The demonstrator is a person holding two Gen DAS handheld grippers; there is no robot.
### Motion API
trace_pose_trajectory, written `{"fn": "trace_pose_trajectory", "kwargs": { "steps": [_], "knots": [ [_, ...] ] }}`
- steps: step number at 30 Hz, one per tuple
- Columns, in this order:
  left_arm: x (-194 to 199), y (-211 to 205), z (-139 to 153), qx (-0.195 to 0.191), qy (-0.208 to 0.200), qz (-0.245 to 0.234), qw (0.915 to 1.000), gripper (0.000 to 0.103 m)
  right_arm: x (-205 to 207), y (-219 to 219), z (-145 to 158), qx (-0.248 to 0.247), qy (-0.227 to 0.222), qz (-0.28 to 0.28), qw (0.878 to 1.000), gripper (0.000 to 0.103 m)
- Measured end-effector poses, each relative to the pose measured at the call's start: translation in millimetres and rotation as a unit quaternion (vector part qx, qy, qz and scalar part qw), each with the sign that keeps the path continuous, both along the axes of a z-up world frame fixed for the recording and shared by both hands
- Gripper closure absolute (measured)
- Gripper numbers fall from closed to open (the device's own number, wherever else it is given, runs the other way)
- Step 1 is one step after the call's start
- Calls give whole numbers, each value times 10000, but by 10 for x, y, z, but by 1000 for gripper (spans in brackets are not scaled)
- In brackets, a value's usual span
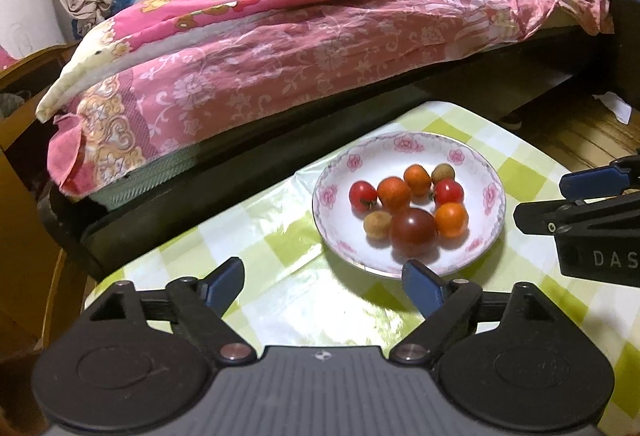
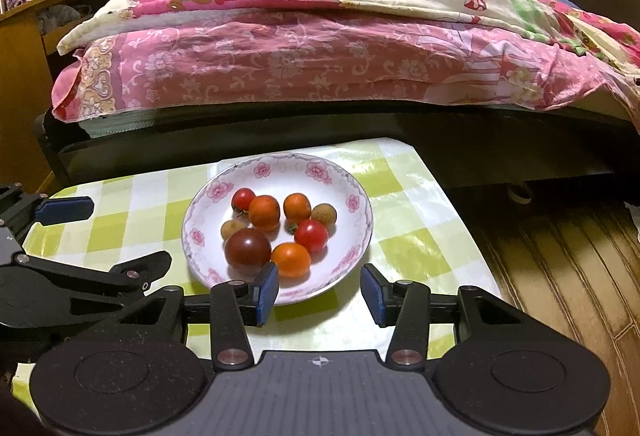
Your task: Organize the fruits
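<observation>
Both grippers are hovering at the near edge of the tabletop (image 2: 404, 195), and neither is holding anything. Left gripper (image 1: 323, 286) is sitting with its blue pads spread wide over the checked cloth; right gripper (image 2: 319, 294) is showing a narrower gap, its pads framing the plate's near rim without touching it. All the fruits (image 2: 276, 232) are lying clustered in the flowered plate (image 2: 356, 203) toward the far edge, with the pink-quilted bed (image 2: 320, 55) looming beyond.
</observation>
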State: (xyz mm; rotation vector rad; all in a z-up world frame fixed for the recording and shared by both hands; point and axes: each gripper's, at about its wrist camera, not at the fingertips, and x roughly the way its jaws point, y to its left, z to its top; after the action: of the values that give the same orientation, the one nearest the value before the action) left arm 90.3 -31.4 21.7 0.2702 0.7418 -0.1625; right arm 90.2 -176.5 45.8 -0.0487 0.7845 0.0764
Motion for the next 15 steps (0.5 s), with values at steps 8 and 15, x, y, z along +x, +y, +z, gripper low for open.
{"fn": "trace_pose_trajectory", "kwargs": {
  "steps": [8, 15],
  "knots": [
    [-276, 63, 56, -107, -9, 117, 9999, 3, -280, 19, 17, 104, 91, -56, 9999, 61],
    [-530, 94, 97, -101, 0, 232, 9997, 0, -561, 88, 26, 212, 156, 18, 9997, 56]
  ]
}}
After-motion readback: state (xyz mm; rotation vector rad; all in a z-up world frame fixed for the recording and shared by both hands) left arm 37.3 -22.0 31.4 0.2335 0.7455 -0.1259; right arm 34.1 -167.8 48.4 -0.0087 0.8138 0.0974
